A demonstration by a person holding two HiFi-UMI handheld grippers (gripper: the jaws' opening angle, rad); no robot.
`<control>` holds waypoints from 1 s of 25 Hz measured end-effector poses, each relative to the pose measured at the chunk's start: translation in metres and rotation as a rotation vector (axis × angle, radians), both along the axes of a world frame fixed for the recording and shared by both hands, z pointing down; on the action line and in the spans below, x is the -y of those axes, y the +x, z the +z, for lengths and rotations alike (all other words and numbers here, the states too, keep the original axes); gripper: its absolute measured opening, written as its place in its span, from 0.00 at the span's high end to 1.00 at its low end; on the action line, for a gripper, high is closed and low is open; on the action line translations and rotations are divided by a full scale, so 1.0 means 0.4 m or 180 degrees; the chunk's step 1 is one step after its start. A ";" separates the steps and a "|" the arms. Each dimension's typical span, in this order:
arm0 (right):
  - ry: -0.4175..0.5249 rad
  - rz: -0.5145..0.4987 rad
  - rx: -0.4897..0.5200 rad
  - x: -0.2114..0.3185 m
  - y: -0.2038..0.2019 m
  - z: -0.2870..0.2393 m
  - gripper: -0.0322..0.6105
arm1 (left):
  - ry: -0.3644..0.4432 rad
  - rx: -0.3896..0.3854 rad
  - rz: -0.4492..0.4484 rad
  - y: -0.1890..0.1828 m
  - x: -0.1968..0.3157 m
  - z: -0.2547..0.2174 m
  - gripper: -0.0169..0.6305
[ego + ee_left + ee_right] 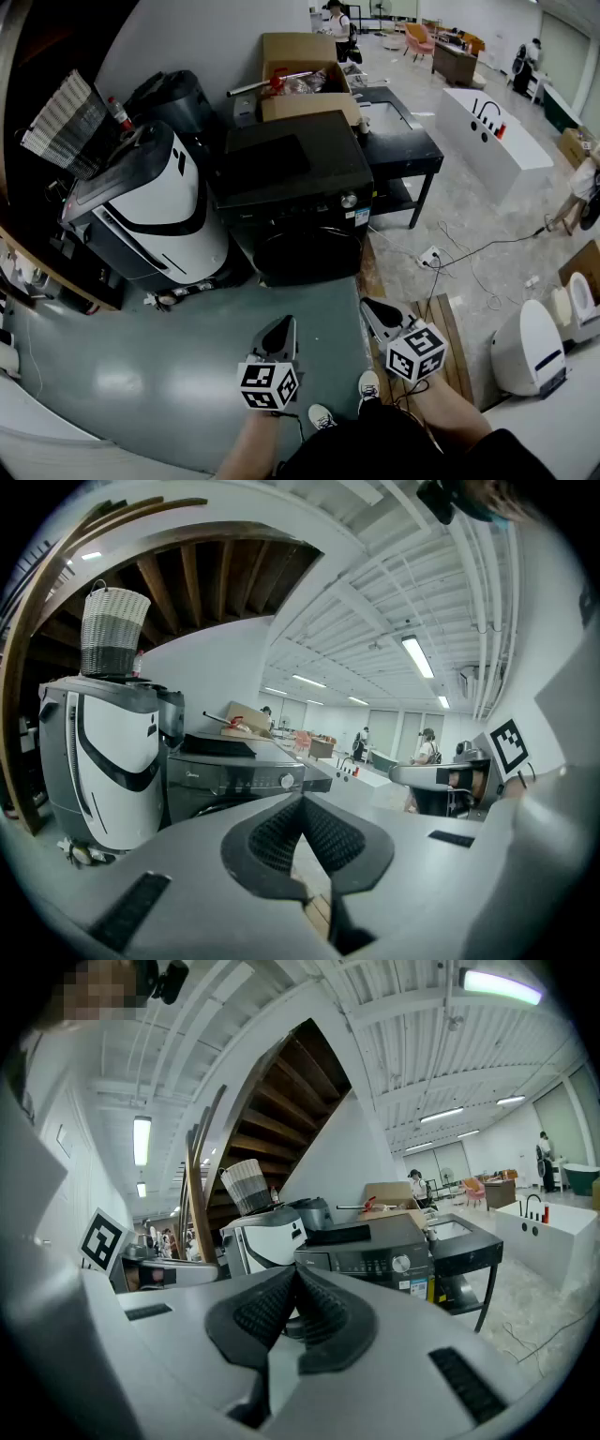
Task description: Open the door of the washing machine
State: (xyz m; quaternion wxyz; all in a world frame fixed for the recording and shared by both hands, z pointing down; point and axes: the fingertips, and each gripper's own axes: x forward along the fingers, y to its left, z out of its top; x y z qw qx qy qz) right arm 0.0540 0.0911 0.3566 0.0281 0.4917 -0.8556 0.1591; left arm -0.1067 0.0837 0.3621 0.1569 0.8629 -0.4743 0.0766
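Here the black washing machine (291, 187) turns its front toward the person, its round door (305, 255) shut. The left gripper (280, 326) and right gripper (370, 307) hover before it, not touching, with both jaws clenched and empty.

Grey left claw (284, 324) and right claw (367, 307) carry black ribbed pads (272, 836).

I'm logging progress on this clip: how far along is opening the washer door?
Done: nothing yet; the black front-loading washing machine has its round dark door shut. In hand: nothing; the left gripper and right gripper are both shut, empty, and short of the machine. Left: reach the door, grip it and pull it open.
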 end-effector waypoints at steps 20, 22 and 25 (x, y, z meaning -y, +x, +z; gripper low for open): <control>0.0013 -0.0093 0.0256 0.097 0.040 0.010 0.92 | 0.0049 -0.0023 -0.0028 0.040 0.061 0.000 0.95; 0.0016 -0.0113 0.0269 0.116 0.050 0.009 0.92 | 0.0052 -0.0018 -0.0053 0.047 0.072 -0.002 0.95; 0.0022 -0.0154 0.0315 0.146 0.064 0.011 0.92 | 0.0050 -0.0003 -0.0091 0.061 0.091 0.000 0.95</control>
